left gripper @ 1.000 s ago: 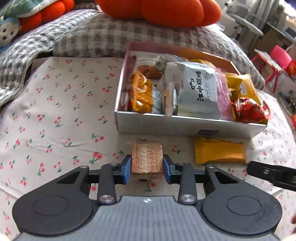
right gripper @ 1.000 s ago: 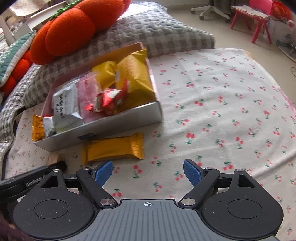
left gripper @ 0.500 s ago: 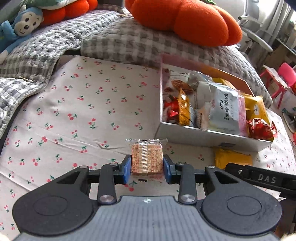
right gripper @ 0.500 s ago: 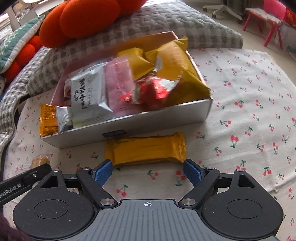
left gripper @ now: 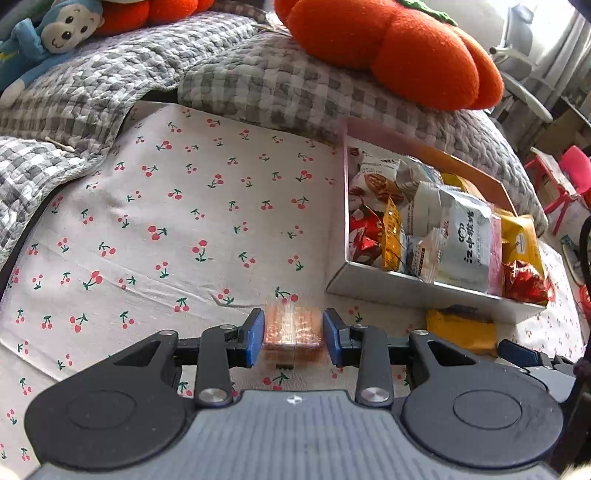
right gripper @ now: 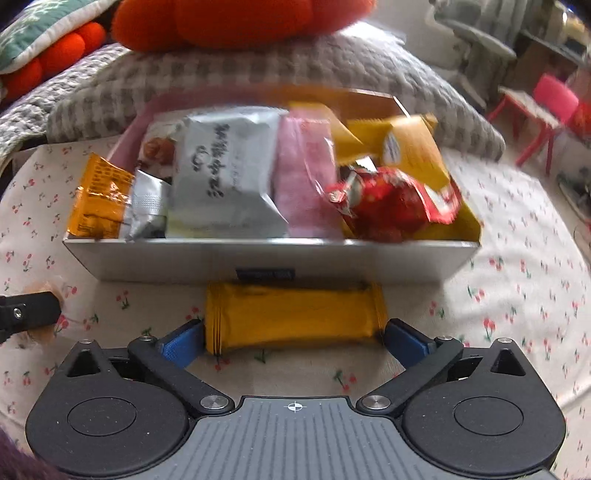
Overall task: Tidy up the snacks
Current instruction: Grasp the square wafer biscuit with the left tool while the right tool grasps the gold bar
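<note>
My left gripper (left gripper: 293, 338) holds a small clear-wrapped cracker packet (left gripper: 293, 328) just above the cherry-print sheet; its jaws are closing on it. To its right, the open white snack box (left gripper: 406, 291) is packed with several bags. A yellow bar (right gripper: 295, 314) lies on the sheet against the box's front wall (right gripper: 258, 258). My right gripper (right gripper: 293, 343) straddles the bar, one finger at each end. Its jaws are opening wide, and the pads do not press the bar. In the right wrist view the left gripper's finger (right gripper: 29, 314) shows at the left edge.
An orange plush (left gripper: 388, 48) rests on a grey checked quilt (left gripper: 258, 74) behind the box. A monkey toy (left gripper: 55, 33) sits far left. A red child's chair (right gripper: 546, 107) and an office chair stand on the floor to the right of the bed.
The left gripper has moved left with the cracker packet, so the box now sits to its right. The right gripper has moved up to the yellow bar, and its jaws have widened around it.
</note>
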A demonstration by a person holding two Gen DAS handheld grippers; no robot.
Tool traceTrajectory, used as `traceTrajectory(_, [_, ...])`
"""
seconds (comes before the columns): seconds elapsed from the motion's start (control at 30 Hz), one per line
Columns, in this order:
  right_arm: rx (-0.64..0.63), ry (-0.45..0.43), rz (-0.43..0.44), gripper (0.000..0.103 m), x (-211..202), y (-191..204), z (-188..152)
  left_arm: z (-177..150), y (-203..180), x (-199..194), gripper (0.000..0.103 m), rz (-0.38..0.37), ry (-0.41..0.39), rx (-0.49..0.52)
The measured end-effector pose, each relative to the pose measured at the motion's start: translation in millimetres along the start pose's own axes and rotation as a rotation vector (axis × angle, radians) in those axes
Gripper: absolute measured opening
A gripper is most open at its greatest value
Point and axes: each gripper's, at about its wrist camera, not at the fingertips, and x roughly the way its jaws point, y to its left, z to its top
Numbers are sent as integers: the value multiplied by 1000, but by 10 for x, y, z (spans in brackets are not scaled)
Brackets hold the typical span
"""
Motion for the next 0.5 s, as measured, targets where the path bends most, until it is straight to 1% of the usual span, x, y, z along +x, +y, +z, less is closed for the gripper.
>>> traceTrajectory(0.03, [11,-1,3,103,11,-13,7,4,7,-5,23,-7,1,-3])
traceTrajectory(0.1, [28,-1,26,103,33,-60,14,6,14,-16,22,-9,-5,-4])
traceTrajectory(0.17, [30,-3,34,100,8,-117,1,-3,-3,-20,22,-4,-10,10])
traceTrajectory(0.23, [18,-1,32,89,-33,-134,8,-10,-17,-4,22,-7,-8,23])
traceTrajectory(0.33, [26,14,66,87,-84,-148,38,-8,12,22,22,-11,-7,16])
traceTrajectory(0.37, [33,15,83,86,-99,-177,38,-9,17,26,24,-15,-9,22])
traceTrajectory(0.43, [38,18,96,85,-126,-222,43,-29,7,49,36,-33,4,57])
traceTrajectory(0.47, [35,19,105,84,-145,-245,37,-47,-2,60,48,-29,14,76])
traceTrajectory(0.5, [32,22,122,83,-169,-276,42,-67,-9,64,58,-14,19,92])
